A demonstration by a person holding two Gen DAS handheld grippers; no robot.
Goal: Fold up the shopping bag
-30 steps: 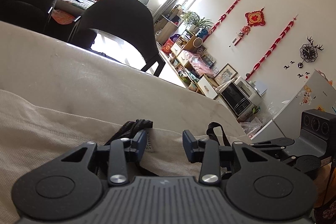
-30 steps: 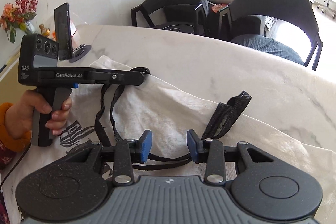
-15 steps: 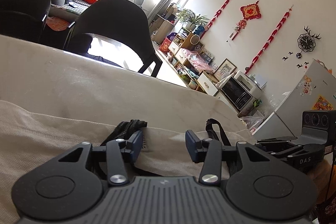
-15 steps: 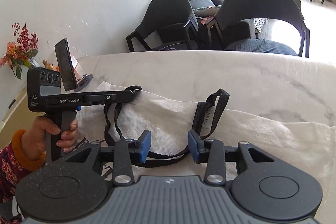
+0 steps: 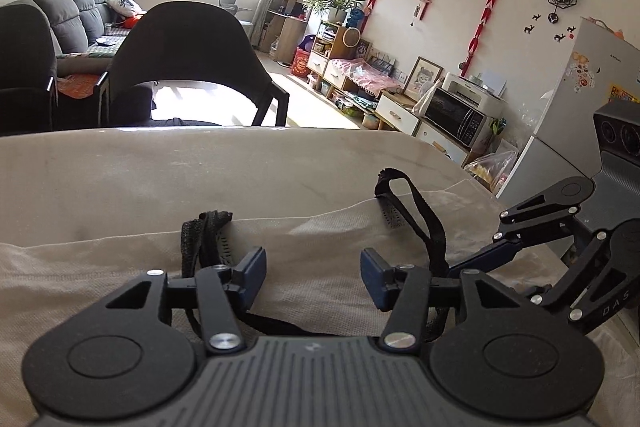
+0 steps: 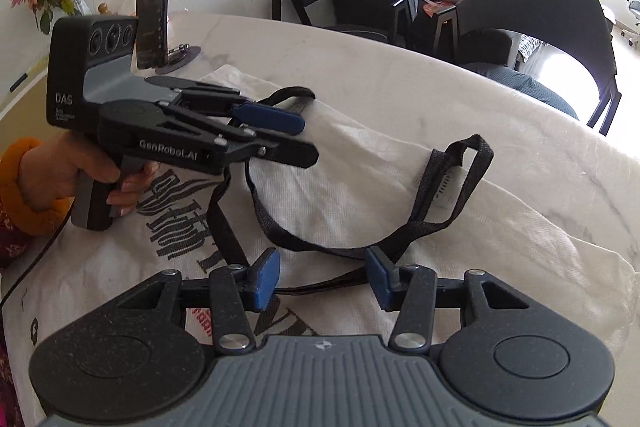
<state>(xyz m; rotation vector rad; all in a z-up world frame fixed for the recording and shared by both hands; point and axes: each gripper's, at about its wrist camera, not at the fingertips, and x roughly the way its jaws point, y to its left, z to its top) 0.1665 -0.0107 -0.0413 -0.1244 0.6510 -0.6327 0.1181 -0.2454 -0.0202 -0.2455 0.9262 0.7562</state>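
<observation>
The shopping bag (image 6: 360, 195) is lying flat on the pale marble table (image 6: 500, 115), printed side up, its opening edge facing the far chairs. Its black webbing handles (image 6: 452, 187) are flopping back onto the cloth rather than hanging off the edge, likely so they end up inside the fold.

The right gripper (image 6: 322, 277) is hovering low over the bag's middle, its jaws opening, with only a strand of handle and bare cloth showing between the blue pads and nothing pinched. The left gripper (image 5: 310, 275) is sitting just above the bag near the handle stitching, its jaws also opening and gripping nothing; a person's hand (image 6: 80, 171) is holding its grip.

Both tools seem to be readying for a fresh hold. A phone on a stand (image 6: 152, 19) is standing beyond the bag's corner.
</observation>
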